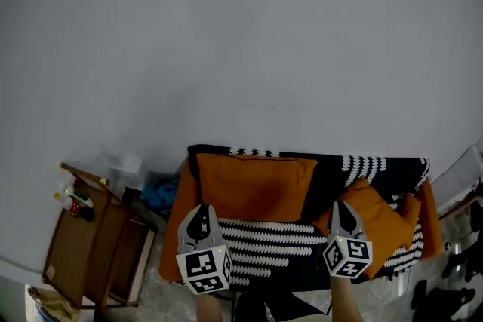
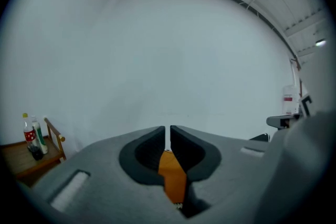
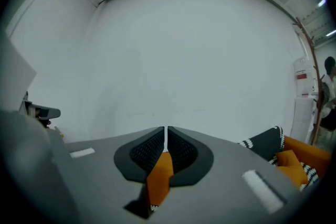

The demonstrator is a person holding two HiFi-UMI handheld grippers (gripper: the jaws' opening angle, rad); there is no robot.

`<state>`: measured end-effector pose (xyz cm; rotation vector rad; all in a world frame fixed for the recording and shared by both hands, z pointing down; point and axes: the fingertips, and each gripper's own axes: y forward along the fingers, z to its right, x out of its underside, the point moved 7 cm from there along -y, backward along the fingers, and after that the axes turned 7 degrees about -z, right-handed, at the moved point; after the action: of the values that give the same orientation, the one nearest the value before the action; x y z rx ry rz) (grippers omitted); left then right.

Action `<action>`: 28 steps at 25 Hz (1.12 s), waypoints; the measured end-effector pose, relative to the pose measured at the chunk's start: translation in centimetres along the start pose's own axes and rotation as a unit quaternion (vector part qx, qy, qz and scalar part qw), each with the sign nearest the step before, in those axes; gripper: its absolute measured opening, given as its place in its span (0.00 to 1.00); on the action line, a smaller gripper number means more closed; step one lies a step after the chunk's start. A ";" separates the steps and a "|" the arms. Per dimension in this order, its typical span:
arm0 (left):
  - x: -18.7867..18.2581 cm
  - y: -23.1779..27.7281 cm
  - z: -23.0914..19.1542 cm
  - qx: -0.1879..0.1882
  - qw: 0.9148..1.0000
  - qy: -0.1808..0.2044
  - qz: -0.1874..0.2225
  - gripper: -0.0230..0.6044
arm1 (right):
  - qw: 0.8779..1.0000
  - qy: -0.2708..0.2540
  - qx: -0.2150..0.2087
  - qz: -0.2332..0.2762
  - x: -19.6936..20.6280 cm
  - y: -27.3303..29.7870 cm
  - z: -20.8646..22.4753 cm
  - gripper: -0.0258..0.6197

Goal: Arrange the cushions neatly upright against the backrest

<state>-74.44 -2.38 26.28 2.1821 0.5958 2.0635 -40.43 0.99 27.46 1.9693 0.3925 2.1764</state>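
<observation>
- Left tool (image 2: 167,134): clenched, only a hairline slit between the jaws, nothing in it. The orange seen below the slit is the sofa area beyond.
- Right tool (image 3: 165,134): the same, clenched and empty, with orange cloth showing beyond it.
- Both tools hang over the front edge of the sofa (image 1: 170,237), one toward each end. This looks like a two-handed approach, with no cushion touched yet.
- Big cushion (image 1: 256,185): orange, upright and flat against the backrest (image 1: 326,171), left of centre. It looks done already.
- Right cushion (image 1: 375,221): orange, tilted and slumped on the seat at the right end, not square to the backrest. It is likely the one to fix, and the right tool is nearest to it.
- Small orange piece (image 1: 412,209) just beside the right cushion: may be a third cushion, can't tell.
- Throw (image 1: 264,237): black with white stripes, draped over the seat and backrest, and the cushions sit on it.
- Table (image 1: 75,245): wooden, just left of the sofa and clear of the work. It carries bottles (image 2: 30,136) at its back corner.
- Writing: the bottle labels are too small to read. A red-and-white sign (image 3: 300,77) on the wall is unreadable. The marker cubes carry only black-and-white squares, no text. No brand is visible.
</observation>
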 end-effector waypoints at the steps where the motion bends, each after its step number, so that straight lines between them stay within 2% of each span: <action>1: 0.3 0.4 0.4 0.008 1.000 0.000 -0.004 0.11 | 1.000 0.008 0.009 -0.002 0.3 -0.3 0.8 0.10; 7: 1.5 2.8 4.0 0.064 0.998 0.009 -0.021 0.33 | 0.996 0.035 0.088 -0.008 1.8 -3.2 6.0 0.36; 9: 1.6 3.9 6.1 0.086 0.996 0.018 -0.026 0.36 | 0.993 0.035 0.113 -0.007 1.9 -4.2 8.0 0.40; 15: 1.3 7.2 14.6 0.156 0.986 0.051 -0.033 0.40 | 0.981 0.045 0.187 -0.005 2.6 -7.6 15.2 0.44; 20: 1.7 9.1 23.7 0.207 0.973 0.090 -0.041 0.41 | 0.968 0.081 0.238 -0.006 4.4 -10.9 22.7 0.46; 28: 2.7 12.7 40.1 0.242 0.961 0.126 -0.055 0.41 | 0.954 0.129 0.271 -0.010 6.6 -13.2 38.0 0.46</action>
<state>-32.50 -4.95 29.26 2.0403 1.3425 2.3428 -3.92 18.34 32.95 1.8870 1.1539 2.5140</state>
